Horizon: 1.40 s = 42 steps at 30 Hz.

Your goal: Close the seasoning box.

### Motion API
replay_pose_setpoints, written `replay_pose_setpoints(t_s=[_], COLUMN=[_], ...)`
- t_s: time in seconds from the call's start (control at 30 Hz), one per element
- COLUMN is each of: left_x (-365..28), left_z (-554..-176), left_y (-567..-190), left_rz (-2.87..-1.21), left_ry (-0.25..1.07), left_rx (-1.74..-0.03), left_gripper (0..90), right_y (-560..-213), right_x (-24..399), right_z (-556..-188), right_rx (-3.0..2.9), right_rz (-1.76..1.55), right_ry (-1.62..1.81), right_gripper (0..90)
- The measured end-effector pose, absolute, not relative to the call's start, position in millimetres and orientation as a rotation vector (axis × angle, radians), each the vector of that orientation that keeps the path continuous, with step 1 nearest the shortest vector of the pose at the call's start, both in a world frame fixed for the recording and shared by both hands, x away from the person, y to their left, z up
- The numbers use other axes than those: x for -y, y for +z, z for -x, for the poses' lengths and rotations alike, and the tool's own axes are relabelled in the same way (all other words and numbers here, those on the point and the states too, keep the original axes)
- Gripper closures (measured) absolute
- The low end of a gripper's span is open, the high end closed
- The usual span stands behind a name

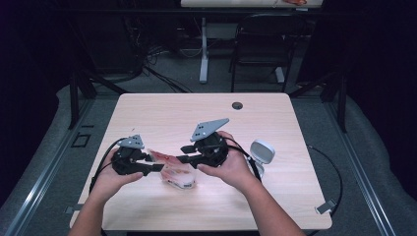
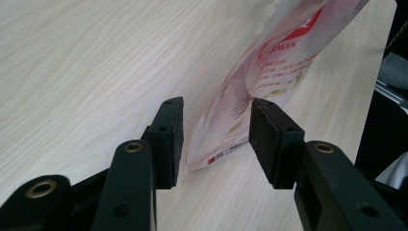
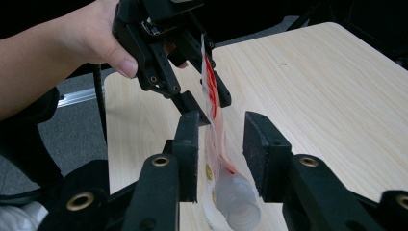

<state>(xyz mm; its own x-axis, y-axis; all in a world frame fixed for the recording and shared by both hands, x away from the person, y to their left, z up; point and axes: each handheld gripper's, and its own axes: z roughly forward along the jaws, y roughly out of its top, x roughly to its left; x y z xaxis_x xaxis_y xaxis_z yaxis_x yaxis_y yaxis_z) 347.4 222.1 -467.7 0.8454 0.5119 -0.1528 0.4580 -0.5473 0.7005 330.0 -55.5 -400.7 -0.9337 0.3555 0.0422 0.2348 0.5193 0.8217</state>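
Both of your tongs stand spread, with the pouch between their pads but pinched by neither. In the left gripper view the printed bottom edge of the pouch runs through the gap of the left tongs, touching the right-hand pad or nearly so; I can't quite tell. In the right gripper view the clear spout sits low between the pads of the right tongs, and the film runs away from them towards the left tongs.

The risk from here is that the pouch flops. It is thin, glossy, crinkled film in red and white, limp along its length, with only the ribbed plastic spout giving any stiffness. With nothing pressing on it, it may sag flat onto the pale wood-grain counter or slide sideways out of either gap. Close unevenly and the smooth film could fold or slip off the matt black pads; close on the round spout off-centre and it may squirt out.
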Motion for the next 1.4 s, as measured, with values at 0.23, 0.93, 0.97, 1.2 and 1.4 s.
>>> replay_pose_setpoints(t_s=[0.23, 0.93, 0.97, 1.2, 1.4], left_x=[-230, -255, -255, -257, -261], left_z=[-346, -349, -349, -347, -346], left_y=[-460, -456, -456, -454, -451], left_rz=[-2.215, -2.180, -2.178, -2.171, -2.163], left_ry=[0.119, 0.127, 0.130, 0.142, 0.151], left_rx=[-0.716, -0.786, -0.788, -0.793, -0.802], left_gripper=[53.0, 52.8, 52.8, 52.6, 52.6], right_y=[-397, -396, -396, -397, -398], right_x=[61, 103, 104, 115, 123], right_z=[-328, -330, -330, -332, -333], right_rx=[-2.583, -2.370, -2.364, -2.330, -2.326], right_rz=[-0.535, -0.727, -0.738, -0.789, -0.813], right_ry=[1.422, 1.374, 1.369, 1.381, 1.349], right_gripper=[61.4, 47.6, 47.9, 48.5, 48.6])
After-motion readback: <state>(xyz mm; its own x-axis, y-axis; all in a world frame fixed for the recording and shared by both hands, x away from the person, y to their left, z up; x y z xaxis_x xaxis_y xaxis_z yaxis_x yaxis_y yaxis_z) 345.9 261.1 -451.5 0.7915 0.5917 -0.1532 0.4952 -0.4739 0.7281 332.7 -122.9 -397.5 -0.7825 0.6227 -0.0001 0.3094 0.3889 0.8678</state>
